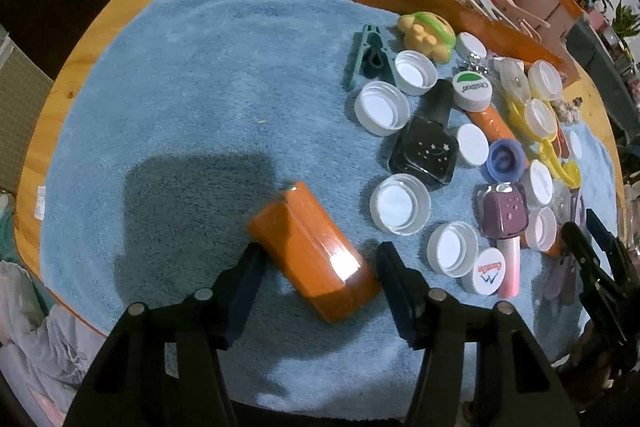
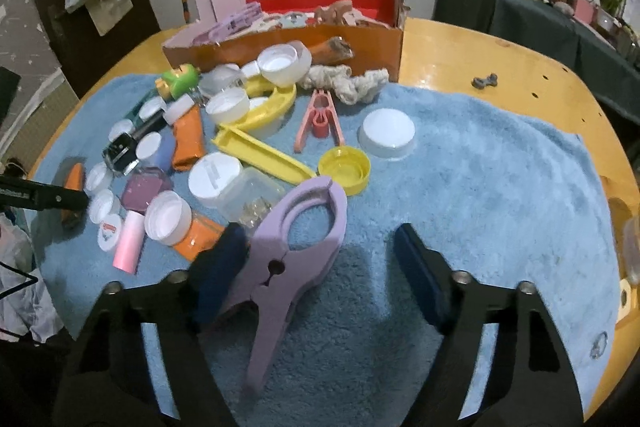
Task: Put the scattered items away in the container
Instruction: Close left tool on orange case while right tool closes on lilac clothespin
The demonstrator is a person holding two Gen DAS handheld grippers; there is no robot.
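An orange box (image 1: 316, 255) lies slanted on the blue towel (image 1: 200, 87) between the fingers of my left gripper (image 1: 320, 267). The left pad touches its side and the right pad stands just off its corner, so the jaws are open around it. My right gripper (image 2: 320, 255) is open over a large lilac clamp (image 2: 296, 251). Its left pad rests against the clamp and its right pad is well clear. The cardboard container (image 2: 280, 47) stands at the towel's far edge with several clips inside.
A heap of white caps (image 1: 384, 105), a black bottle (image 1: 424, 151), a purple bottle (image 1: 504, 215), yellow pieces (image 2: 260, 151), a pink peg (image 2: 318, 119) and a yellow lid (image 2: 344, 169) lies between the grippers. The towel's left half in the left wrist view is bare.
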